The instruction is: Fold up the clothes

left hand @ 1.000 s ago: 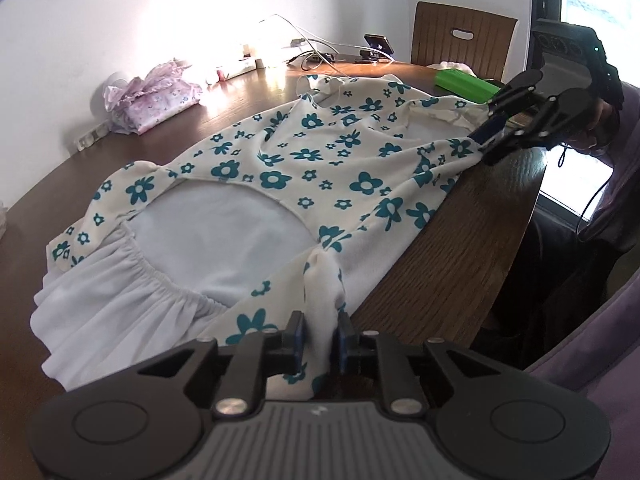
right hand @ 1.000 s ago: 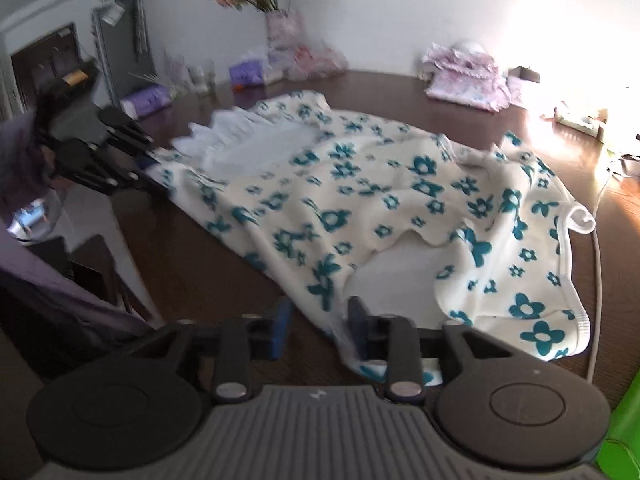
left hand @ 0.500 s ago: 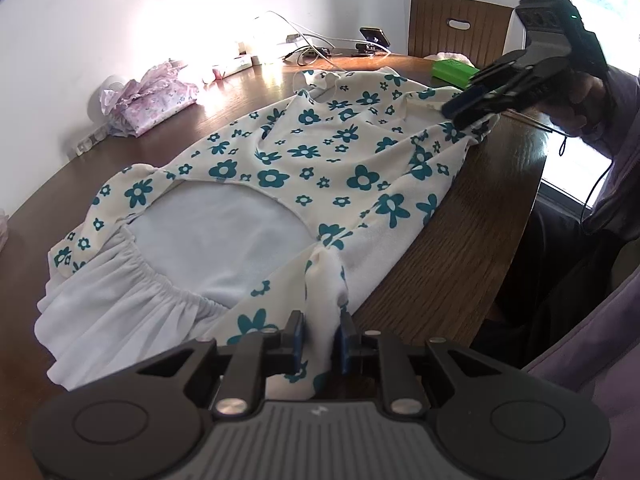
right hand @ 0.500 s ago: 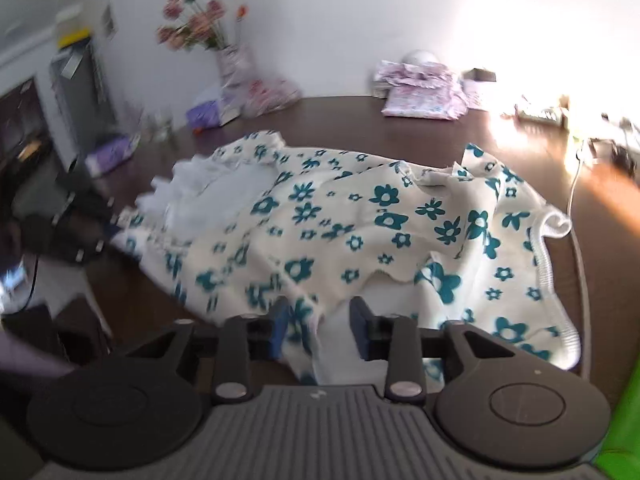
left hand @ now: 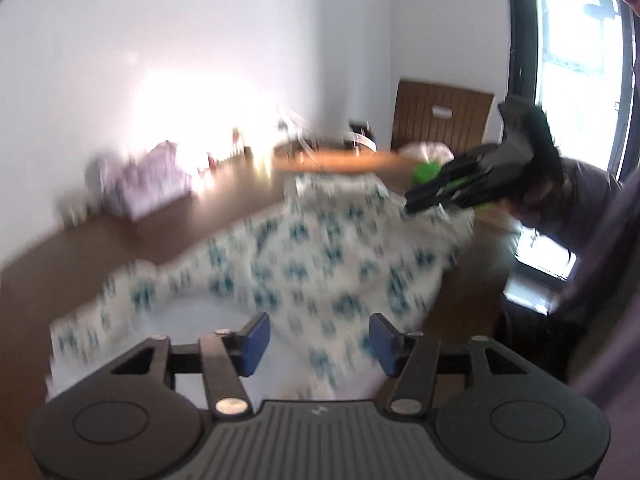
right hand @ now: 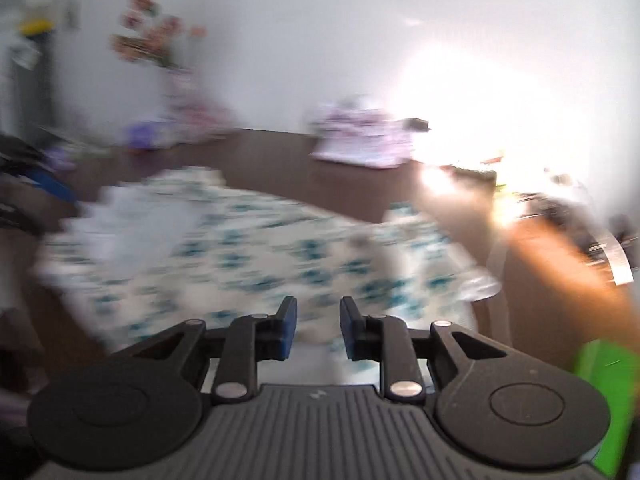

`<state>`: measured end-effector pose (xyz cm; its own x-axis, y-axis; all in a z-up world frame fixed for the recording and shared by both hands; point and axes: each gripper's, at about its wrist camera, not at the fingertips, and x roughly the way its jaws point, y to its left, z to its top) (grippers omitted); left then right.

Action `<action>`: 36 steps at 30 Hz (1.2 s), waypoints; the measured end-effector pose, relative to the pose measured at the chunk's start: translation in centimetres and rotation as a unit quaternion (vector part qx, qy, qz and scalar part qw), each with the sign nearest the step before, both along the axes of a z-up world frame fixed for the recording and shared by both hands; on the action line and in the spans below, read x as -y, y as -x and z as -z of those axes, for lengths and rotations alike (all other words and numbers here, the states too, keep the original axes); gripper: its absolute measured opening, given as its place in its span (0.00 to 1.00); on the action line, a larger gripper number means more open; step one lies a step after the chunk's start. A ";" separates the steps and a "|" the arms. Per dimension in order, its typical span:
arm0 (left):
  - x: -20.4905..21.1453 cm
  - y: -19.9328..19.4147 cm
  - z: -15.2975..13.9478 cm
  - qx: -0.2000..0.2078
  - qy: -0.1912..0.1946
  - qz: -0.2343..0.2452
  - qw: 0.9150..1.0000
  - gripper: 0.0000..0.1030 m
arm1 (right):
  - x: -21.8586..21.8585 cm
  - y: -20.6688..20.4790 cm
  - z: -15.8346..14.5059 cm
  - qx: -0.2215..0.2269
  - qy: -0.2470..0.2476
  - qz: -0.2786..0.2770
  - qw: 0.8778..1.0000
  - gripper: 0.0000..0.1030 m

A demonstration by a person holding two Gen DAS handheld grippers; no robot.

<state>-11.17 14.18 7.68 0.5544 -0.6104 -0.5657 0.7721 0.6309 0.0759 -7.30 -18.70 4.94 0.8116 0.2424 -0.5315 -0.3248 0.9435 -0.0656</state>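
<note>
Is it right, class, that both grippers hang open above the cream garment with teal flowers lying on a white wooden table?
Not quite. The left wrist view shows a dark brown wooden table. Otherwise correct: left gripper and right gripper hang open above the cream garment with teal flowers.

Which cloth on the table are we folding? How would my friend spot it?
Find the long brown table. Spread across its middle lies the floral garment: cream cloth with teal flowers. The pink-and-white bundle by the wall is smaller and bunched up.
</note>
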 end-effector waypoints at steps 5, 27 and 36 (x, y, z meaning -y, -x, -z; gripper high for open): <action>4.6 -3.0 2.6 -0.019 -0.017 -0.001 1.000 0.52 | -0.5 -1.8 1.4 -0.051 0.043 0.014 0.998 0.00; 8.6 -17.6 2.6 -0.026 -0.079 -0.025 0.996 0.46 | -1.6 -10.7 1.0 -0.061 0.043 0.074 0.994 0.02; 10.6 -19.5 7.1 -0.090 -0.043 -0.005 0.995 0.35 | -2.4 -8.0 0.5 -0.101 0.055 0.047 0.992 0.11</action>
